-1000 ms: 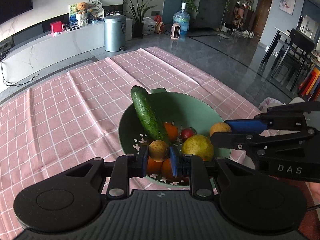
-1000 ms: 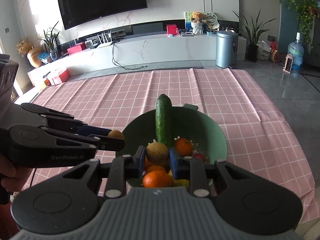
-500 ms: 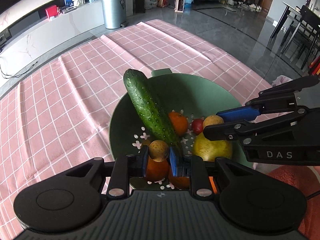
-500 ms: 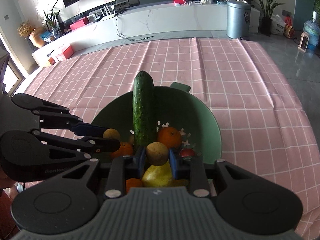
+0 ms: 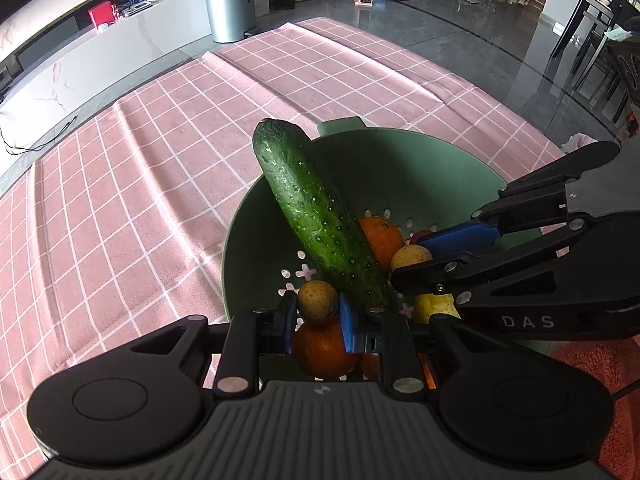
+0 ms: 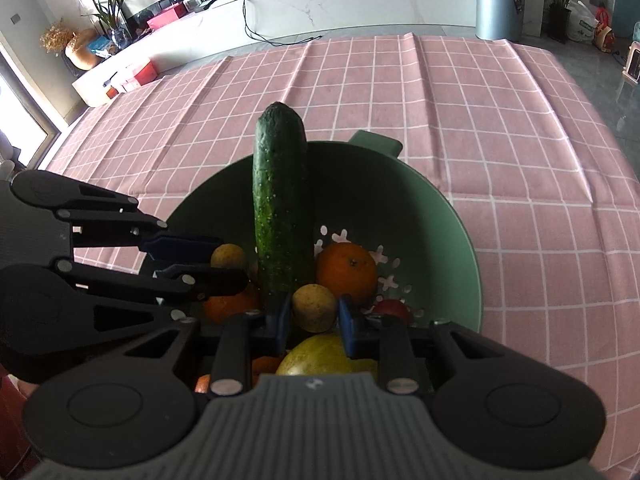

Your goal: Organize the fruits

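Observation:
A green colander bowl on a pink checked cloth holds a cucumber leaning on its rim, oranges, a small red fruit and a yellow pear. My left gripper is shut on a small tan round fruit just above an orange. My right gripper is shut on another small tan round fruit above the pear. Each gripper also shows in the other's view, the right one and the left one, low over the bowl.
The pink checked tablecloth covers the table around the bowl. A grey bin and a white TV bench stand beyond the far edge. A dark tiled floor lies to the right.
Both grippers have moved forward and down over the bowl, each still holding its small tan fruit. The fruits in the bowl have not moved.

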A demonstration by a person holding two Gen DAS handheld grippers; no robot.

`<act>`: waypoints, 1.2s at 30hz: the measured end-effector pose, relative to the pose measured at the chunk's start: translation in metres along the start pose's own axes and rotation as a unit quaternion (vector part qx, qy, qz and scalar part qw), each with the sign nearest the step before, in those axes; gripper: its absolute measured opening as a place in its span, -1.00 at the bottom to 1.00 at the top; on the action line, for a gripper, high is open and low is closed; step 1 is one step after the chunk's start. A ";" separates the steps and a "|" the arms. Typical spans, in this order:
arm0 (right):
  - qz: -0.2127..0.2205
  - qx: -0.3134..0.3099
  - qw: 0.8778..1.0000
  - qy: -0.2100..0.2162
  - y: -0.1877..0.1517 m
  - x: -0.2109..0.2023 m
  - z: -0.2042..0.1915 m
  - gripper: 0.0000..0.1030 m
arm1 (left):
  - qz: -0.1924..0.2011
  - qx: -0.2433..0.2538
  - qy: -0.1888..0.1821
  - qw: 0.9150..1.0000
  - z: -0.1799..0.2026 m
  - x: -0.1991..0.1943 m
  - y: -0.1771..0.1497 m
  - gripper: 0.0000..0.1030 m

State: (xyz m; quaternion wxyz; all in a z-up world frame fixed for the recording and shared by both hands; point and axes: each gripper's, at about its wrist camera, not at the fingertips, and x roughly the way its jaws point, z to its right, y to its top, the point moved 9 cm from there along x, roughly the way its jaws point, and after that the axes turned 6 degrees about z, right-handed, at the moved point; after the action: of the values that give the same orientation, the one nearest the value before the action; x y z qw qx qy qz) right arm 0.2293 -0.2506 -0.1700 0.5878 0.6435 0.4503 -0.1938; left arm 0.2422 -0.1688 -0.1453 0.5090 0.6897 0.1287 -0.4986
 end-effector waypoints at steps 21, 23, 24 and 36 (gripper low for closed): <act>0.044 0.017 0.999 -0.027 0.012 -0.037 -0.006 -0.36 | 0.039 -0.005 -0.006 0.999 -0.005 -0.037 0.003 -0.20; 0.064 0.016 0.997 -0.032 0.019 -0.054 -0.011 -0.28 | 0.058 -0.006 0.003 0.998 -0.006 -0.054 0.008 -0.16; 0.076 0.016 0.996 -0.035 0.022 -0.063 -0.014 -0.20 | 0.067 -0.006 0.008 0.998 -0.007 -0.063 0.010 -0.11; 0.225 0.032 0.972 -0.055 0.023 -0.182 -0.060 0.32 | 0.202 -0.007 0.072 0.977 0.001 -0.183 0.007 0.54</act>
State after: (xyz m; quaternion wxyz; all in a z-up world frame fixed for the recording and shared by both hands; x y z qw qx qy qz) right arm 0.1363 -0.2563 -0.0007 0.6189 0.7354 0.2547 -0.1059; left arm 0.1607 -0.1122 0.0089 0.5931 0.7321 0.0263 -0.3339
